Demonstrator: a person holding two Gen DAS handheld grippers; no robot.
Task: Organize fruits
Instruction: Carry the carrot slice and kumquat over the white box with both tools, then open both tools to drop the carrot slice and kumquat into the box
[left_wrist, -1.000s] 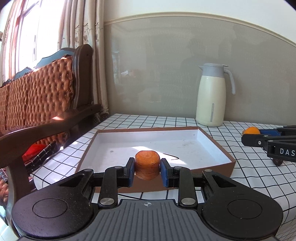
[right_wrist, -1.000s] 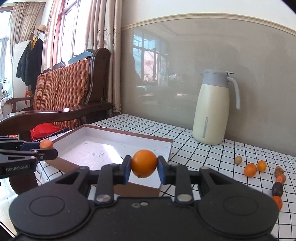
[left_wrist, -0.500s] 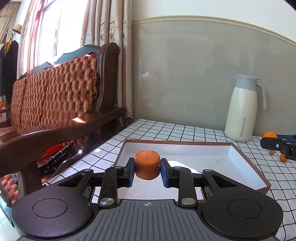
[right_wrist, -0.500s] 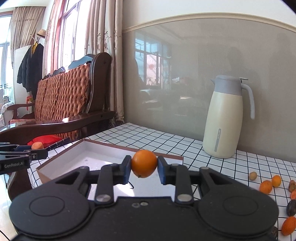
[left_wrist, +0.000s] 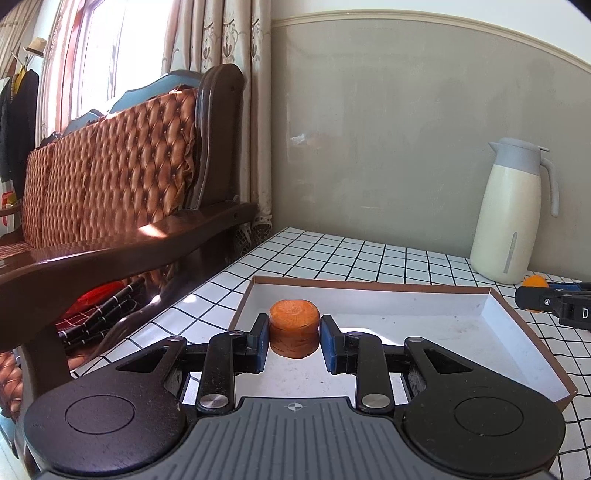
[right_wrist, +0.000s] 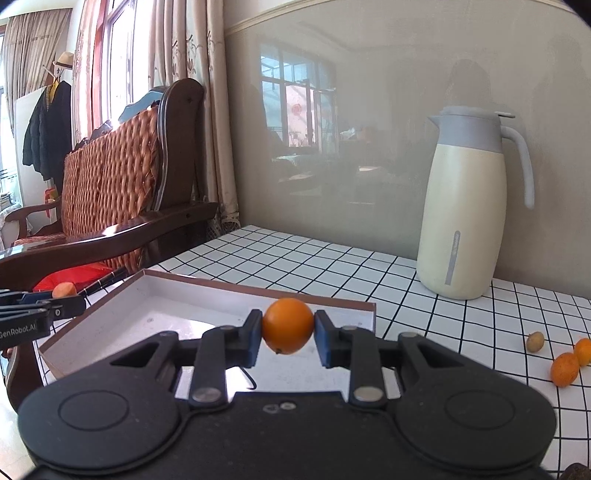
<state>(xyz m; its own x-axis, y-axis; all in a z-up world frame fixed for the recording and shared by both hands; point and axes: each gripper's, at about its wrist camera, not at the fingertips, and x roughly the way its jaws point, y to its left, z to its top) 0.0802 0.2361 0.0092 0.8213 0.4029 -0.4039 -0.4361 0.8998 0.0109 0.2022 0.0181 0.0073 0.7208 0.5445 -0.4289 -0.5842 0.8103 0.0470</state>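
My left gripper (left_wrist: 293, 338) is shut on an orange carrot chunk (left_wrist: 294, 328) and holds it over the near left part of the brown box with a white inside (left_wrist: 495, 306). My right gripper (right_wrist: 288, 334) is shut on a round orange (right_wrist: 288, 325) and holds it above the box's right edge (right_wrist: 332, 300). The right gripper (left_wrist: 554, 301) shows at the right in the left wrist view; the left gripper (right_wrist: 37, 306) shows at the left in the right wrist view.
A cream thermos jug (right_wrist: 465, 221) stands at the back on the checked tablecloth. Small fruits (right_wrist: 565, 367) lie on the table to the right. A wooden chair with a quilted back (left_wrist: 110, 192) stands at the table's left edge.
Both grippers have moved forward and lower, closer to the box. Each still holds its piece.
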